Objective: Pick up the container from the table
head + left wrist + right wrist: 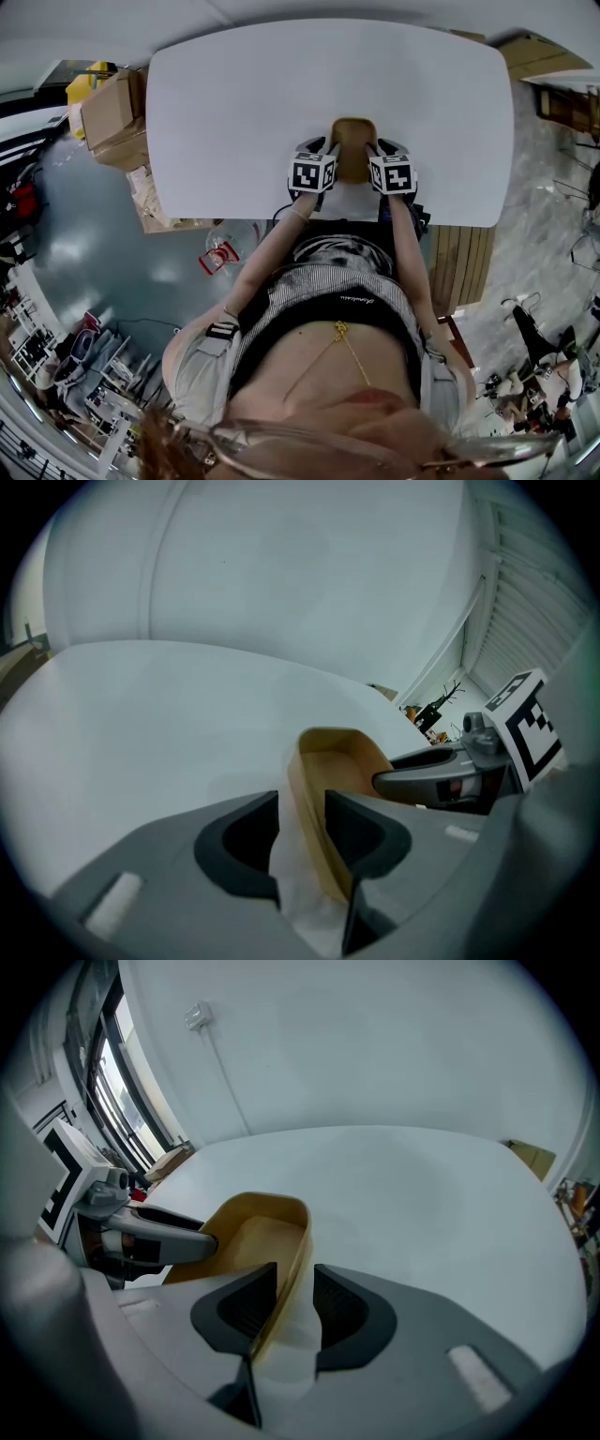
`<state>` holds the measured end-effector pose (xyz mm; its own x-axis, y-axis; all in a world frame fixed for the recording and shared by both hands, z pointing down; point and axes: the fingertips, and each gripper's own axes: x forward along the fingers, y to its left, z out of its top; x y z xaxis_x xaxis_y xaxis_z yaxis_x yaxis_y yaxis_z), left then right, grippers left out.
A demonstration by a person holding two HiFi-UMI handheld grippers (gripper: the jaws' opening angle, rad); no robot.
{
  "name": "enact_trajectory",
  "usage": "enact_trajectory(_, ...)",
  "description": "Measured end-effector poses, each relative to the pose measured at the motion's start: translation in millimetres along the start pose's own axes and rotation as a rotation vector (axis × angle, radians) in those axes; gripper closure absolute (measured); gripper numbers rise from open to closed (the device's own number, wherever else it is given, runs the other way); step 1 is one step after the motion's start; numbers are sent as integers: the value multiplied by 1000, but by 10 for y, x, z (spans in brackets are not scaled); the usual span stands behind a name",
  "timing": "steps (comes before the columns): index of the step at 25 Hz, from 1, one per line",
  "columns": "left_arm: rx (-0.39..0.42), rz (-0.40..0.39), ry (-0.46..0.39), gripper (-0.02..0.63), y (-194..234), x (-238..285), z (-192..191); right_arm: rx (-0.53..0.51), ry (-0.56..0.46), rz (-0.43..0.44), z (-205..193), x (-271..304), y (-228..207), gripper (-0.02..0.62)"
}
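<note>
Both left claw [302, 795] and right claw [295, 1267] released astride container [354, 152] sides, long axis away across table [272, 94].

No legible text, apparently.

tan open-topped container [354, 150], upright, empty, near white table [234, 112] front edge

the head camera hangs high over the white table [234, 112], looking steeply down. the cameras on the left gripper [302, 829] and right gripper [295, 1299] sit low and close at the table's near edge, angled across it toward each other. all three share the container [354, 141] there.
</note>
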<state>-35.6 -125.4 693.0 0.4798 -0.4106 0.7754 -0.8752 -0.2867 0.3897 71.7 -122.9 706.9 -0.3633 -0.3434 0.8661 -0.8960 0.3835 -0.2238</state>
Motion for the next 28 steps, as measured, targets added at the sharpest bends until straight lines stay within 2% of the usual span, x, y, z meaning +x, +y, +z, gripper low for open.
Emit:
enact_trajectory(5, 5, -7, 33, 463, -4, 73, -26, 6, 29, 2, 2, 54, 3, 444)
enact_trajectory(14, 1, -4, 77, 481, -26, 158, -66, -1, 46, -5, 12, 97, -11, 518)
enact_trajectory(17, 9, -4, 82, 526, -51, 172, -84, -4, 49, -19, 21, 112, -14, 530)
enact_trajectory(23, 5, -7, 79, 526, -87, 220, -130, 10, 43, -42, 7, 107, -48, 540)
enact_trajectory(28, 36, 26, 59, 526, -67, 189, -107, 20, 47, -37, 1, 140, -34, 540)
